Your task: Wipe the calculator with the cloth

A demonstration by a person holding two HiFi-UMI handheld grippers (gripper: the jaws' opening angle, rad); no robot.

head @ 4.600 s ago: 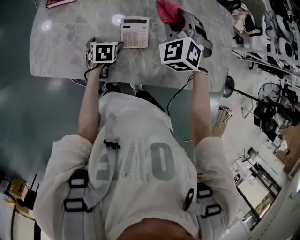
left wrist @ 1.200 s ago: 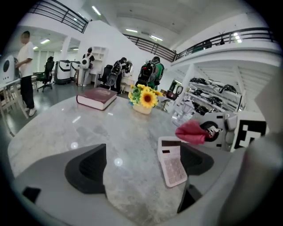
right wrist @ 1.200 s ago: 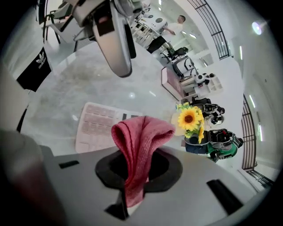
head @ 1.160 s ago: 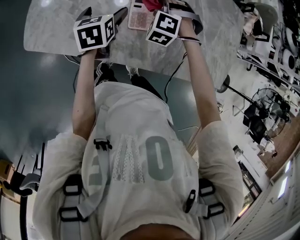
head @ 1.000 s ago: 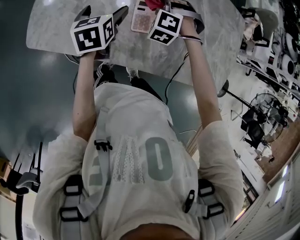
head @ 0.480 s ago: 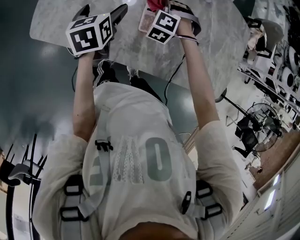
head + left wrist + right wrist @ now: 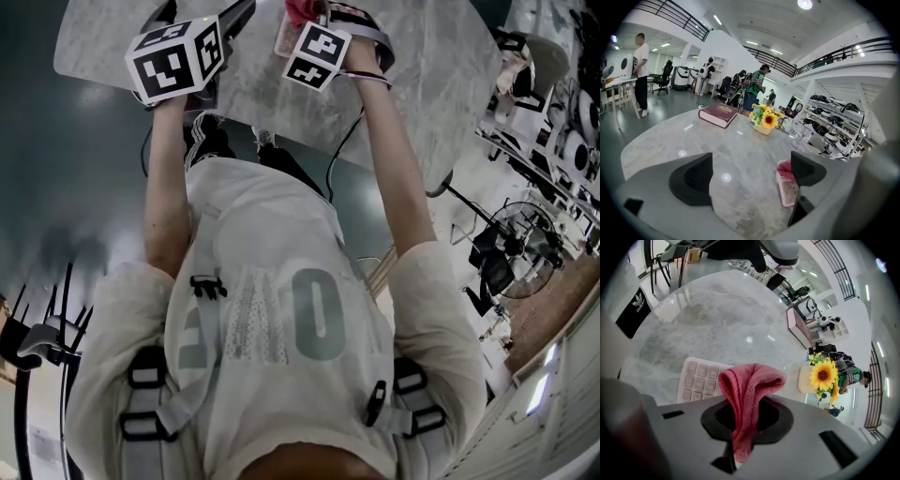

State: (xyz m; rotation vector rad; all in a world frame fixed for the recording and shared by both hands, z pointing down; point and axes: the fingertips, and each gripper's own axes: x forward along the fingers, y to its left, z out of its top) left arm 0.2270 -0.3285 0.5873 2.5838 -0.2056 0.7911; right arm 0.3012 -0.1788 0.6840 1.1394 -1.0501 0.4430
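A pale pink calculator (image 7: pixel 697 379) lies flat on the marble table (image 7: pixel 422 66). My right gripper (image 7: pixel 743 416) is shut on a red cloth (image 7: pixel 749 383), whose folded end hangs over the calculator's right half. In the left gripper view the calculator (image 7: pixel 788 188) shows at the right, with the cloth (image 7: pixel 784 166) on its far end. My left gripper (image 7: pixel 749 176) is open and holds nothing, hovering above the table just left of the calculator. In the head view the cloth (image 7: pixel 297 9) and the calculator (image 7: pixel 283 37) are mostly hidden behind the right gripper's marker cube.
A dark red book (image 7: pixel 717 114) lies at the far side of the table. Beside it stands a small pot of sunflowers (image 7: pixel 764 120), also seen as the sunflowers (image 7: pixel 823 375). The table's near edge runs above the person's knees. People, chairs and robot racks stand beyond.
The right gripper has carried the cloth from the right of the calculator onto it. The left gripper has risen off the table. Both now show higher in the head view.
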